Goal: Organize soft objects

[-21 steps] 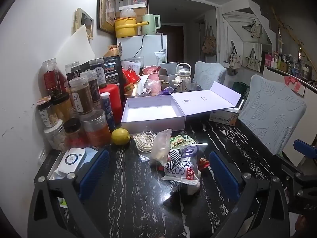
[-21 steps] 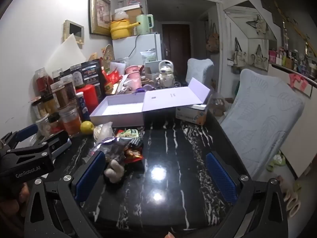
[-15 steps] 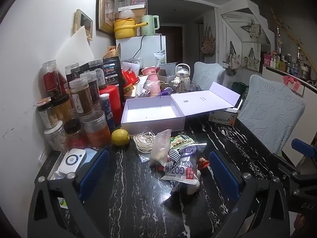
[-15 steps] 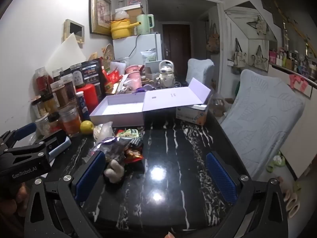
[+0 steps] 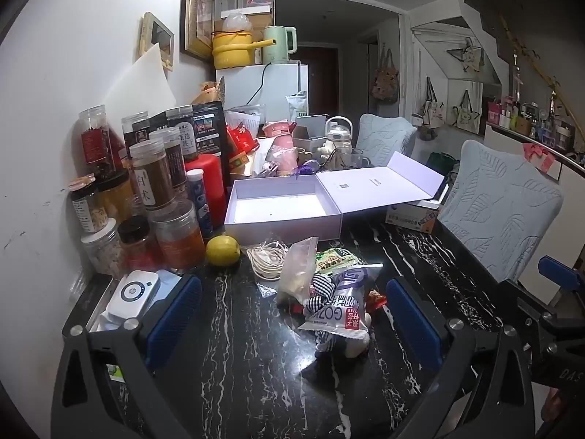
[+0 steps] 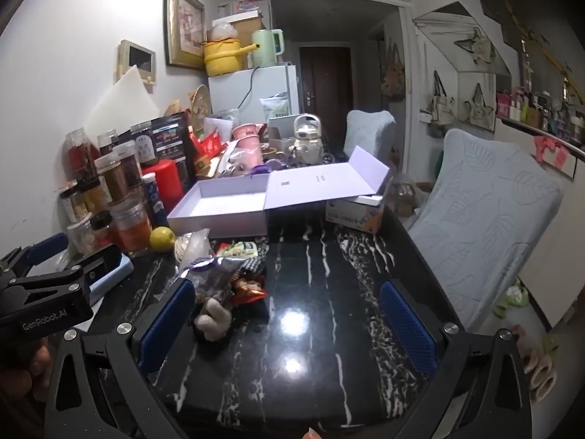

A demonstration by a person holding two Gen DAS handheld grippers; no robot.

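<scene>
Both grippers, left gripper [image 5: 292, 325] and right gripper [image 6: 285, 325], are hovering wide and empty; picking hasn't begun, and the centre-frame snack pile [image 5: 329, 292] probably needs lifting toward the open box [image 5: 281, 208].

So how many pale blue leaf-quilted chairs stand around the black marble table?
2: one pale blue leaf-quilted chair beside the black marble table on its right, another at the far end behind the clutter. Others may be hidden.
</scene>
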